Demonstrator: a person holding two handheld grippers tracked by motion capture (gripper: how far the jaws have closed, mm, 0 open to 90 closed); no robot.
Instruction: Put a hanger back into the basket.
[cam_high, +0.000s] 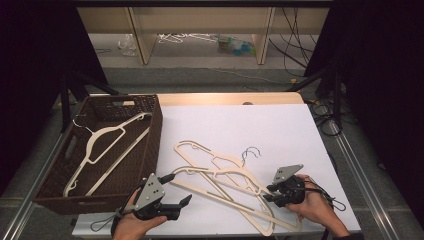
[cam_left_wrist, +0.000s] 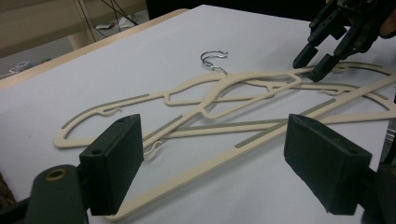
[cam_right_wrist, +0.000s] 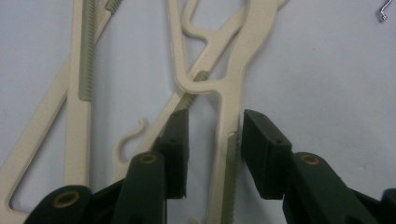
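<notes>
**Right gripper closing in on a hanger arm**

White sheeting covers the table (cam_high: 280, 125), and a dark woven basket (cam_high: 150, 145) stands at its left edge, seen from the high view. One cream hanger (cam_high: 107, 147) already lies inside the basket, which suggests the work is to clear the table into it. Two more hangers (cam_high: 220, 185) lie crossed on the sheet in front of the person, their metal hooks pointing away. The left gripper (cam_high: 177, 190) hangs just off the near end of that pile, probably waiting its turn, while the right gripper (cam_high: 267, 194) reaches onto the pile from the other side.

From the left gripper view, its two black jaws stand wide apart with nothing between them; the crossed hangers (cam_left_wrist: 224, 100) lie beyond, and the right gripper (cam_left_wrist: 315, 65) dips onto their far end.

From the right gripper view, one hanger arm (cam_right_wrist: 229, 154) runs up between the jaws. They are partly closed around it, yet a slim gap remains on each side, so the pads do not appear to press on it. Straddling a single arm looks meant to lift the top hanger free of the other.
</notes>
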